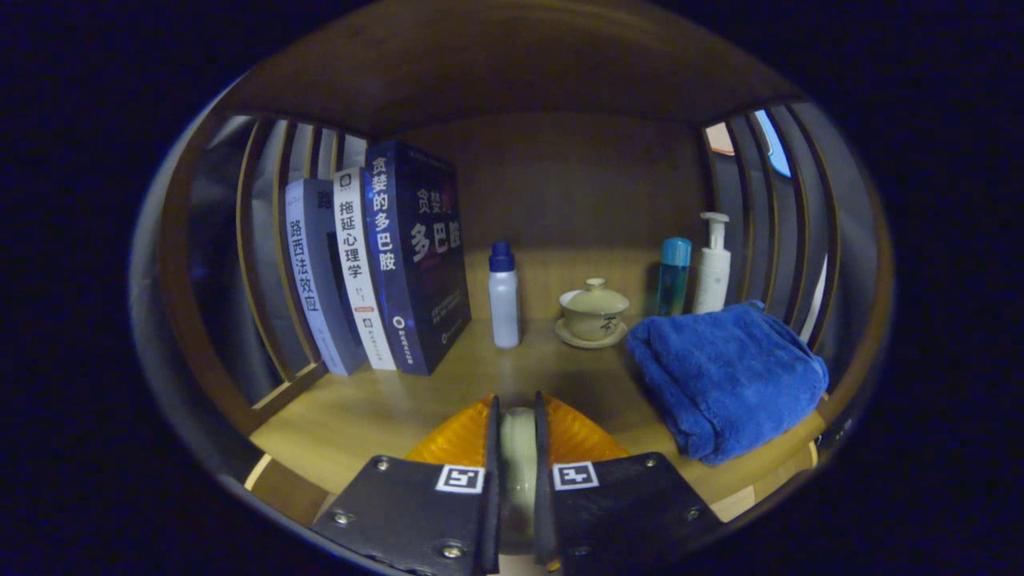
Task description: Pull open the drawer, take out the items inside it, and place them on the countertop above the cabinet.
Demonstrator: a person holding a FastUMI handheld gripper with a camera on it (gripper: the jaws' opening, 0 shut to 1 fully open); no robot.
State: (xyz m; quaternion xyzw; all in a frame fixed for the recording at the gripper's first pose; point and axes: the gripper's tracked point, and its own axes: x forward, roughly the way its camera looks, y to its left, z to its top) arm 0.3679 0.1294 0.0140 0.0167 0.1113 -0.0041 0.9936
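My gripper (pixel 517 398) is shut on an orange ribbed item (pixel 454 438). Its pale rounded part (pixel 518 448) is pinched between both fingers, and the orange body spreads out to either side of them. The item hangs just over the near part of the wooden countertop (pixel 384 400); whether it touches the wood is hidden by the fingers. The drawer is out of sight.
On the countertop beyond the fingers stand three books (pixel 376 256) on the left, a small white bottle with a blue cap (pixel 503 296), and a lidded tea cup on a saucer (pixel 593 312). A folded blue towel (pixel 724 376) lies right, with a teal bottle (pixel 674 276) and pump bottle (pixel 711 268) behind. Slatted sides enclose the shelf.
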